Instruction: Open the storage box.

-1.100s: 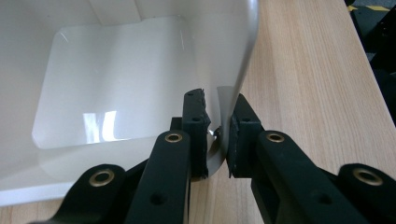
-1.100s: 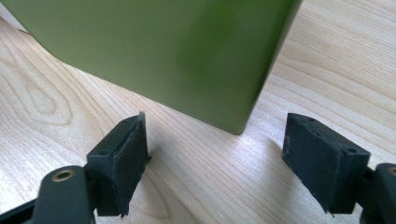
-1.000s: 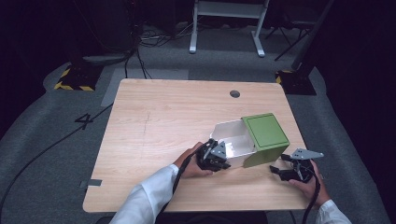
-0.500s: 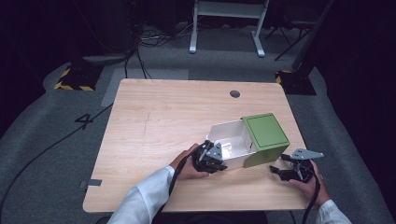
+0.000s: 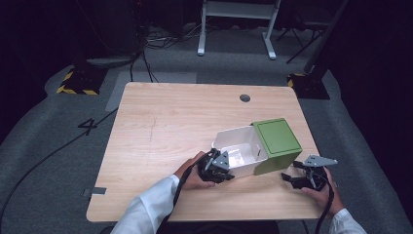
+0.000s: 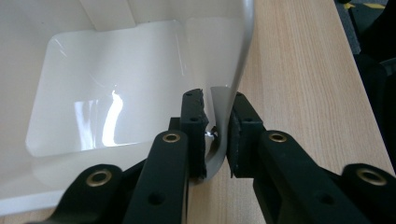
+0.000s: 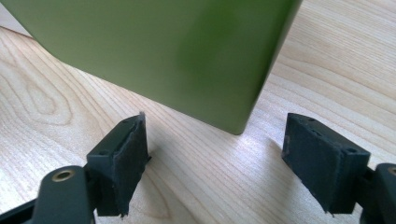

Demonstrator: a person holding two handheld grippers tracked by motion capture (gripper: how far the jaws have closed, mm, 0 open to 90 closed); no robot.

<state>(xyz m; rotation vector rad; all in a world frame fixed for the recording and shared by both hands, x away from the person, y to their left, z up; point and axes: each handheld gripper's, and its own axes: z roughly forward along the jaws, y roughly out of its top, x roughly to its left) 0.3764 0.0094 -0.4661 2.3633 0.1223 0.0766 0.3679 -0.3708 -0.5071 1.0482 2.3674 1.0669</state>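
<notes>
Here your desk [image 5: 160, 126] carries the box: its white tray [image 5: 238, 146] lies slid out of the green sleeve [image 5: 277, 139], near the desk's near right corner. Your left tool [image 6: 217, 135] pinches the tray's wall, jaws just easing. Your right tool [image 7: 215, 163] gapes, released, just beside the sleeve's corner.

A white inner tray [image 5: 238, 153] juts halfway out of its green sleeve [image 5: 276, 144], near the table's [image 5: 165, 122] front right corner.

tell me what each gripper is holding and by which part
The left gripper has the white box by its thin side wall at the rim, jaws just easing. The right gripper is open, holding nothing.
</notes>
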